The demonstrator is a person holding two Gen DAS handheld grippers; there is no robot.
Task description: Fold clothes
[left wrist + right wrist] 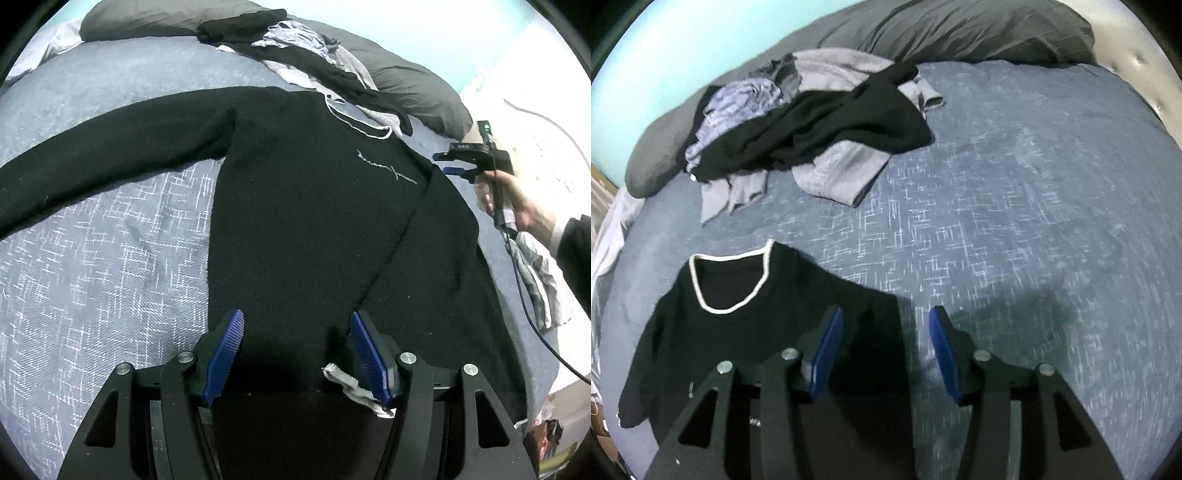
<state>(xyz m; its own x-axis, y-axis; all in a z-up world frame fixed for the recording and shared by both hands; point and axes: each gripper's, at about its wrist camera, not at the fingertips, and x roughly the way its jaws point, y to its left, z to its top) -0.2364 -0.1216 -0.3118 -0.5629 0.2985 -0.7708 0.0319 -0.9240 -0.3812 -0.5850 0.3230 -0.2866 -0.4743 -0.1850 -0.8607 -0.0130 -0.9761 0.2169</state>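
Observation:
A black sweater (314, 221) with a white-trimmed neckline lies flat on the bed. One sleeve stretches out to the left. The other is folded diagonally across the body, and its pale cuff (351, 384) lies by the inner side of my left gripper's right pad. My left gripper (297, 314) is open above the sweater's lower body, with nothing pressed between its pads. A hand holds my right gripper (447, 163) open beside the sweater's shoulder. In the right wrist view, the right gripper (886, 310) hangs empty over the shoulder edge of the sweater (738, 332), right of the neckline (731, 280).
A heap of black, grey and patterned clothes (812, 136) lies toward the head of the bed, in front of dark grey pillows (960, 29). The blue-grey bedspread (1034, 221) spreads to the right. A grey cloth (543, 280) and a cable (535, 325) hang near the bed's right edge.

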